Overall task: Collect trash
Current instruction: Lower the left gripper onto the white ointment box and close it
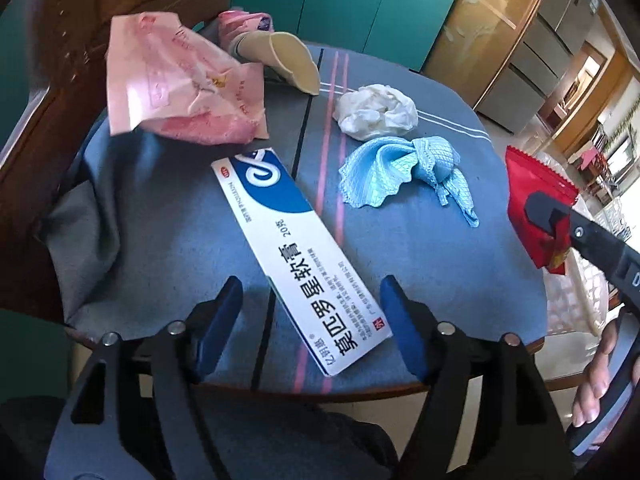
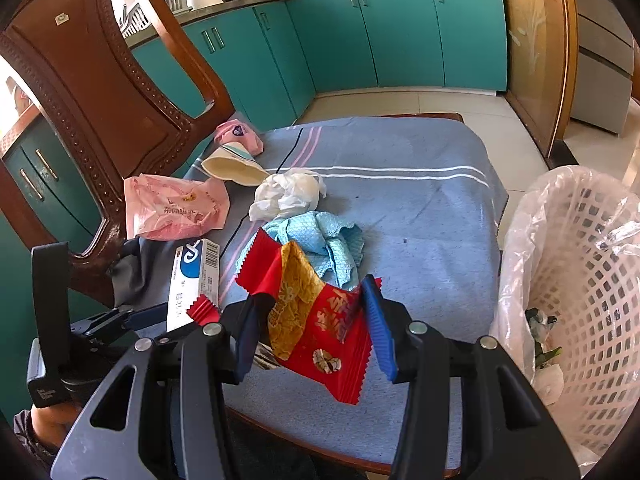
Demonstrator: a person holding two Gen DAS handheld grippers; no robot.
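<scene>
The right gripper [image 2: 312,324] is clamped on a red snack wrapper [image 2: 320,344], held above the near edge of the table [image 2: 420,216], which is covered by a blue striped cloth. Just off the table's right edge stands a white lattice bin [image 2: 580,300] lined with clear plastic, a few scraps lying inside it; bare tiled floor lies beyond it.

The left gripper [image 1: 310,316] hangs with its jaws apart on either side of the near end of a white-and-blue ointment box [image 1: 288,248]. The pads do not appear to press on it, though the fisheye makes the gap hard to judge. The box lies diagonally, its near corner reaching the table's front edge.

Farther back, a crumpled white tissue [image 1: 376,112] sits just behind a light blue cloth [image 1: 404,172], the two close together near the middle. A pink plastic bag [image 1: 184,84] lies at the left, beside a tipped paper cup [image 1: 288,60] and a small pink packet [image 1: 244,24] that is partly hidden behind the cup. A carved wooden chair back [image 2: 100,92] crowds the table's left side. The right half of the cloth is open.

A hand [image 1: 600,372] shows cut off at the right edge of the left wrist view.
</scene>
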